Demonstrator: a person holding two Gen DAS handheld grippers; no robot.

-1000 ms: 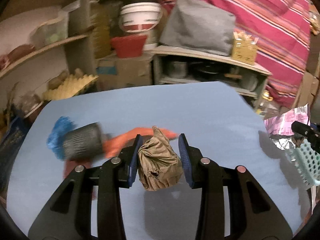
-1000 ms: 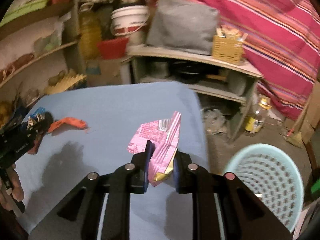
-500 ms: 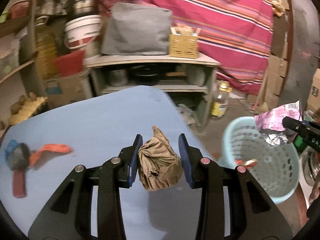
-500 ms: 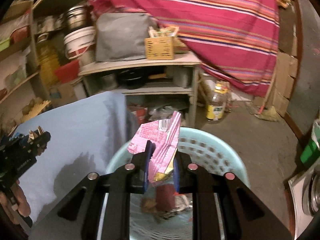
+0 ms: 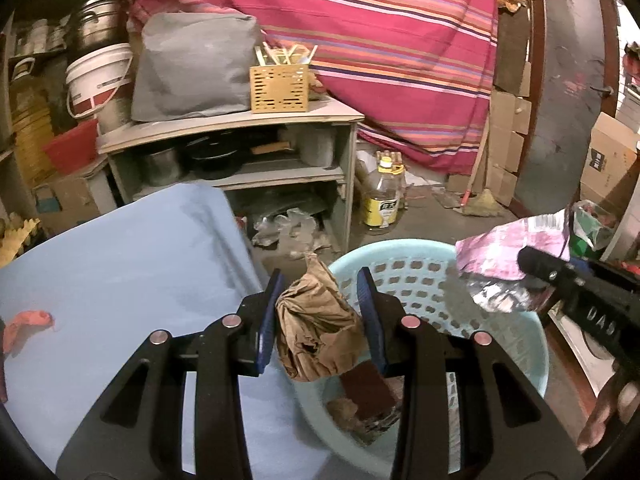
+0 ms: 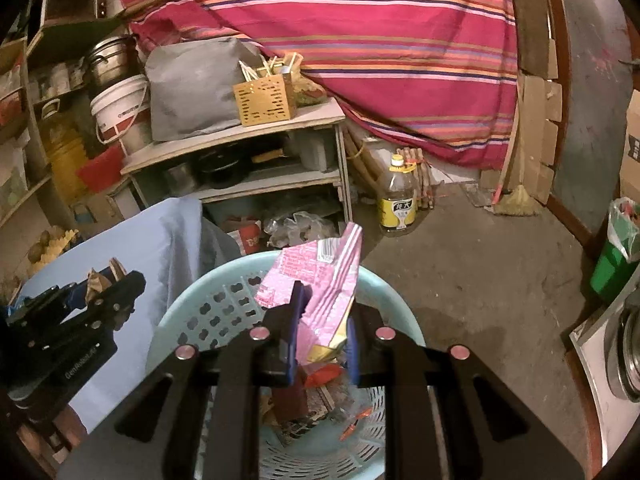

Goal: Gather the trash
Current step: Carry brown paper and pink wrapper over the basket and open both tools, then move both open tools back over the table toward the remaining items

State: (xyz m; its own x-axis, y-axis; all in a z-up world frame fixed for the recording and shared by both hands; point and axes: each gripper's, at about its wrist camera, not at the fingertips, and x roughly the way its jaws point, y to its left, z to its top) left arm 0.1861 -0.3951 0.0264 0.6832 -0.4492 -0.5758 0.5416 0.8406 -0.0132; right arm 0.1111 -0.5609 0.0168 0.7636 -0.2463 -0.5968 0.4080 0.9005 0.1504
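My left gripper (image 5: pixel 320 292) is shut on a crumpled brown paper wad (image 5: pixel 316 332) and holds it over the near left rim of the light blue laundry basket (image 5: pixel 404 252). My right gripper (image 6: pixel 324 312) is shut on a pink snack wrapper (image 6: pixel 320 276) and holds it above the basket (image 6: pixel 208 300), which has several pieces of trash in its bottom. The right gripper with the wrapper (image 5: pixel 508 252) shows at the right of the left wrist view. The left gripper (image 6: pixel 104 292) shows at the left of the right wrist view.
The blue-covered table (image 5: pixel 120 264) lies left of the basket, with an orange scrap (image 5: pixel 28 320) on it. A grey shelf unit (image 5: pixel 240 148) stands behind. An oil bottle (image 6: pixel 398 200) and a broom (image 6: pixel 516 196) are on the concrete floor. A green bin (image 6: pixel 612 264) is far right.
Both grippers have swung right from over the table to over the basket, each still holding its piece. The blue and grey item on the table has left the left wrist view.
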